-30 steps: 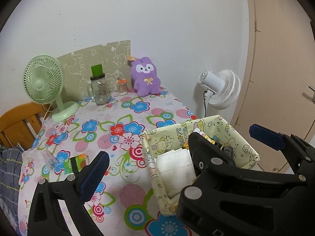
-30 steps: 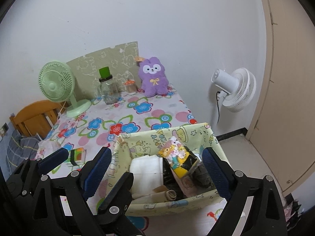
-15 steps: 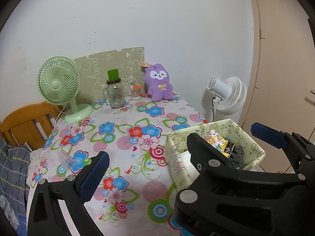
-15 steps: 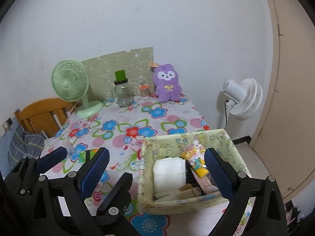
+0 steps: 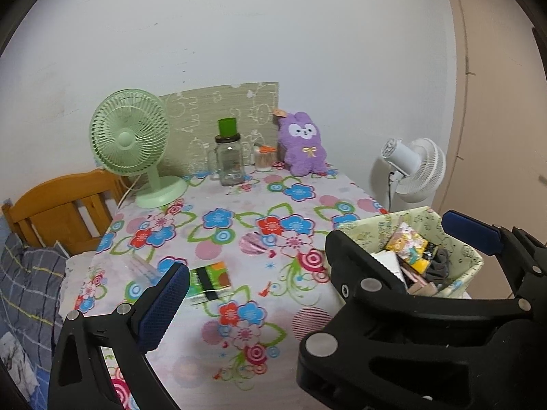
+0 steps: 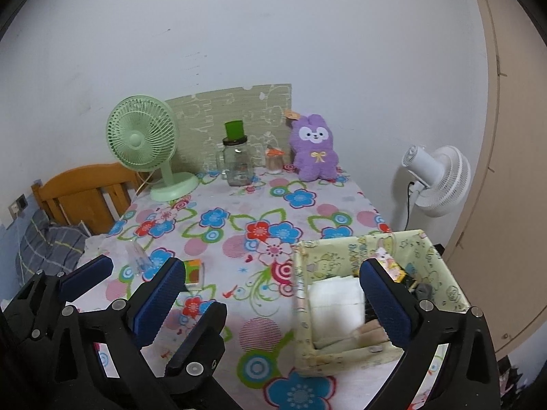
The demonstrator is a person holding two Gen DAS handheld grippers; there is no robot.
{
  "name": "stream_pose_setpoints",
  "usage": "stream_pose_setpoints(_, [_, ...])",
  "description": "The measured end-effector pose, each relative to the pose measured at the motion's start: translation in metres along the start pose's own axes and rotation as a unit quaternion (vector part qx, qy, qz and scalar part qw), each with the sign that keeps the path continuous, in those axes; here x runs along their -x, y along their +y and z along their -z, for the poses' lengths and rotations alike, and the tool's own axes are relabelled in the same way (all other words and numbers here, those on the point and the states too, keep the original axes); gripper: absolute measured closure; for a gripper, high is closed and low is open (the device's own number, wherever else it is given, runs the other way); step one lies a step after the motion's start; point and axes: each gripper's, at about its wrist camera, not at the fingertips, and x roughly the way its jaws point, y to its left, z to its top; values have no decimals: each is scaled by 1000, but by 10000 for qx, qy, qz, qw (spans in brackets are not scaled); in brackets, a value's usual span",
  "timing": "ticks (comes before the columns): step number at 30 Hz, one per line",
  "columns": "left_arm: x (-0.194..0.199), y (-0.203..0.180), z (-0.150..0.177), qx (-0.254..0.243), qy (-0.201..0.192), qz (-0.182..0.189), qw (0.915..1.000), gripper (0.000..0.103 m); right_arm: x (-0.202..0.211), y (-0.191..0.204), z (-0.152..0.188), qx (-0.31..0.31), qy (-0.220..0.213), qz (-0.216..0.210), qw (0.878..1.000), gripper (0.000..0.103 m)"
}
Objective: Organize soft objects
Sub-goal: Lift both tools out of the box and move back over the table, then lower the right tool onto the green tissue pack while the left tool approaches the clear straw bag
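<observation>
Right wrist view: both the right gripper point(image 6: 277, 300) and left gripper point(image 5: 314, 259) are held wide open and empty above the table point(image 6: 239, 218); a reach toward the plush rabbit point(image 6: 315, 152), standing well apart from the basket point(image 6: 345, 358), is judged pending.

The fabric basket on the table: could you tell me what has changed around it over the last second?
Both grippers drew back from the basket, so more of the table shows. The left gripper and right gripper stayed open and empty. The basket, purple plush and green fan kept their places.
</observation>
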Motion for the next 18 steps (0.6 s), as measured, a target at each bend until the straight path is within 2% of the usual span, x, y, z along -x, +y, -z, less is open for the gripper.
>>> stream_pose_setpoints(7, [-3, 24, 4, 120, 9, -142, 9998, 0, -10, 23, 0, 88, 34, -64, 9999, 0])
stream_pose_setpoints(18, [-20, 58, 16, 184, 133, -334, 9992, 0, -39, 56, 5, 293, 103, -472, 9984, 0])
